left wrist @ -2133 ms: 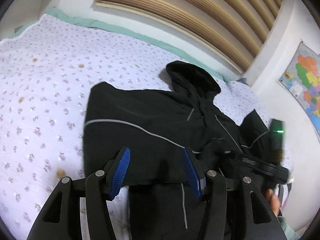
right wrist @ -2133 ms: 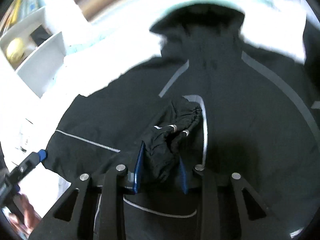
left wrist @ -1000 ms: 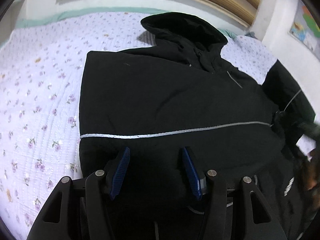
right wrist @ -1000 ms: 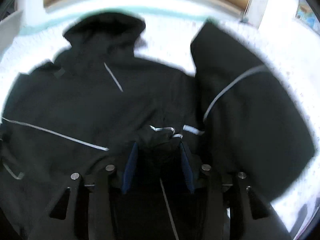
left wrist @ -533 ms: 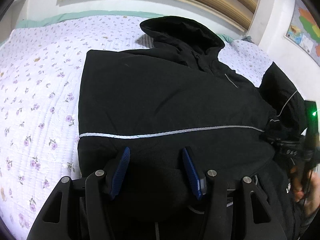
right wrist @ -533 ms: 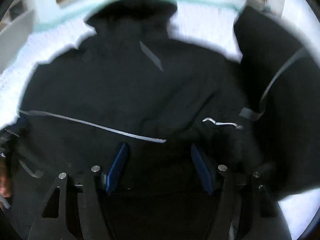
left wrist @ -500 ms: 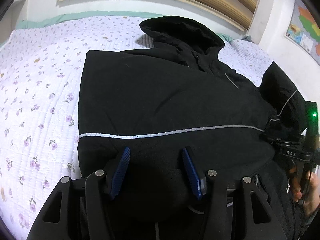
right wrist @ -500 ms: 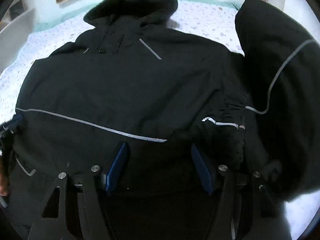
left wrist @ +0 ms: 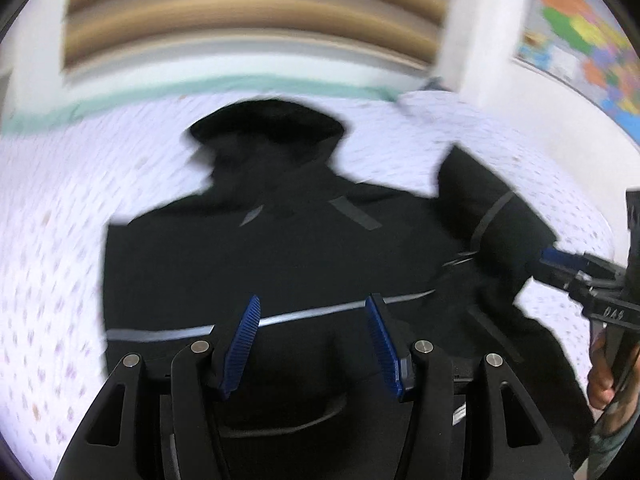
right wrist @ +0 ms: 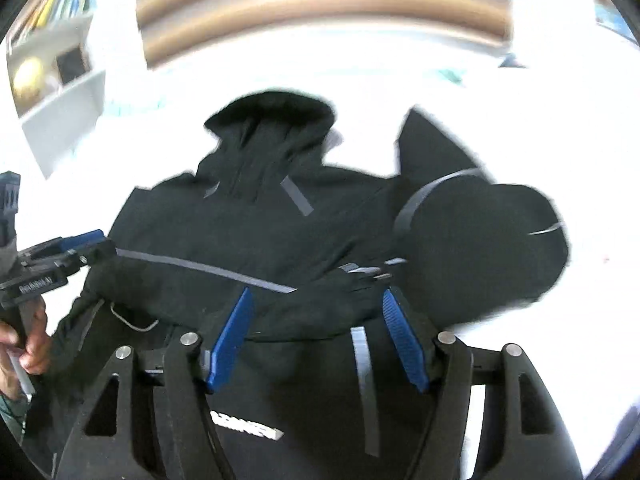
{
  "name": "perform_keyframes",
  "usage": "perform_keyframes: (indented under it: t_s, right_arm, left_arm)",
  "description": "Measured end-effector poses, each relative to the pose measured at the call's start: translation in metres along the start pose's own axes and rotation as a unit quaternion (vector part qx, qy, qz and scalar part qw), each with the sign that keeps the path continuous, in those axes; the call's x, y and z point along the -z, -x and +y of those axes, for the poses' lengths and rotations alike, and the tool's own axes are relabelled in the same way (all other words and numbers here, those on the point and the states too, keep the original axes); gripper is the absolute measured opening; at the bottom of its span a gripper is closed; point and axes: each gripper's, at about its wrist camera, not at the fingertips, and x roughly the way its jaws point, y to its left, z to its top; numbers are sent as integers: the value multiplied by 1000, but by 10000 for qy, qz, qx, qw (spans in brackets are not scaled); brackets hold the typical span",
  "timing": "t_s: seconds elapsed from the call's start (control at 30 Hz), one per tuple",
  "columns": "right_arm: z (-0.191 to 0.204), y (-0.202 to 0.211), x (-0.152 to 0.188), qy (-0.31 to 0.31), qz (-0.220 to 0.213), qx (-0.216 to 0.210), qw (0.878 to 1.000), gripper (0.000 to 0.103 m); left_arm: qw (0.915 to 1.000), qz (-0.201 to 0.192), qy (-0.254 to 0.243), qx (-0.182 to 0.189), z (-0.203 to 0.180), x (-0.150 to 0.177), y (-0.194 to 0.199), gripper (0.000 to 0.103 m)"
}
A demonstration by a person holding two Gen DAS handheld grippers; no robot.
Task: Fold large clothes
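The black hooded jacket (left wrist: 280, 264) lies flat on the flowered bedspread (left wrist: 60, 240), hood at the far end, with both sleeves already folded across its body. The left gripper (left wrist: 312, 344) hangs over it released and empty; the right gripper (right wrist: 316, 336) is opening, nothing pressed between its pads. Judging from this, the sleeve folds are done — folding the body in half remains.

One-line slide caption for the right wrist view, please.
Right tongs opening above the black hooded jacket on the bed, nothing between the pads.
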Motion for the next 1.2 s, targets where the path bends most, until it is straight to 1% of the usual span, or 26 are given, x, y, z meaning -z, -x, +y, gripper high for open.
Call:
perform_keyframes:
  t_s: [0.03,0.1,0.13,0.17,0.2,0.27,0.3,0.33,0.37,0.4,0.43,0.47,0.5,0.57,0.7,0.8,0.83,0.93,1.07,1.1,1.13,1.17,1.2]
  right_arm:
    - [-15,12,-3,-111,-84,61,9999,74]
    - [-45,28,-7,-298,-181,217,9992,74]
    - [-64,34,-8,-379,-209,372,9984,76]
    - [-82,39,-8,-478,-215,555,9971,77]
    - [-107,42,-8,-654,-194,720,9951,80]
    - [-143,45,-6,-961,-136,759,9924,83]
    - [-162,50,-4,-1118,-111,786,9906,84]
    - [-183,48,-2,-1308,-71,861,9876,84]
    - [-198,45,-1,-1420,-33,912,9857,84]
    - [-211,41,0,-1517,9,979,9836,84]
    - [-225,36,1,-1614,59,1072,9810,84]
    - [-240,28,2,-1729,131,1119,9785,84]
    - [-252,22,6,-1824,188,1093,9769,84]
    - [-275,3,10,-2033,337,945,9740,84]
    - [-308,-48,15,-2514,533,635,9643,84]
    - [-323,-80,22,-2847,589,313,9563,85]
    - [-326,-90,23,-2923,569,249,9543,86]
    - [-328,-104,18,-2842,351,214,9579,86]
    - [-325,-122,5,-2773,206,-13,9606,86]
    - [-324,-125,2,-2764,156,-80,9609,81]
    - [-324,-128,0,-2735,107,-101,9618,66]
    - [-323,-132,-1,-2684,57,-64,9633,59]
    - [-321,-133,-1,-2631,10,23,9648,44]
  left_arm:
    - [9999,41,-95,57,-17,-6,-6,56]
    - [9991,162,-247,294,-56,-14,-28,56]
    - [9985,228,-306,400,-75,-18,-44,56]
    - [9981,283,-297,457,-86,-20,-55,56]
    - [9972,392,-209,607,-97,-22,-73,56]
    - [9947,564,49,861,-113,-22,-104,56]
    - [9941,615,84,893,-119,-22,-122,56]
    - [9941,669,61,847,-124,-21,-136,56]
    - [9940,785,34,763,-128,-19,-154,56]
    - [9921,977,109,775,-128,-14,-175,57]
    - [9895,1115,229,894,-126,-10,-188,61]
    - [9877,1173,363,973,-121,-4,-200,63]
    - [9889,1057,333,987,-120,0,-203,63]
    - [9925,825,37,897,-126,6,-200,64]
    - [9945,646,-114,812,-129,11,-198,64]
    - [9950,557,-137,818,-130,13,-197,64]
    - [9952,523,-152,811,-131,14,-197,64]
    - [9960,433,-232,742,-135,21,-187,64]
    - [9966,351,-313,671,-139,24,-184,64]
    - [9968,334,-303,663,-144,27,-178,64]
    - [9968,328,-302,664,-144,28,-178,64]
    - [9968,322,-306,662,-144,28,-177,64]
    - [9969,317,-313,654,-145,29,-176,64]
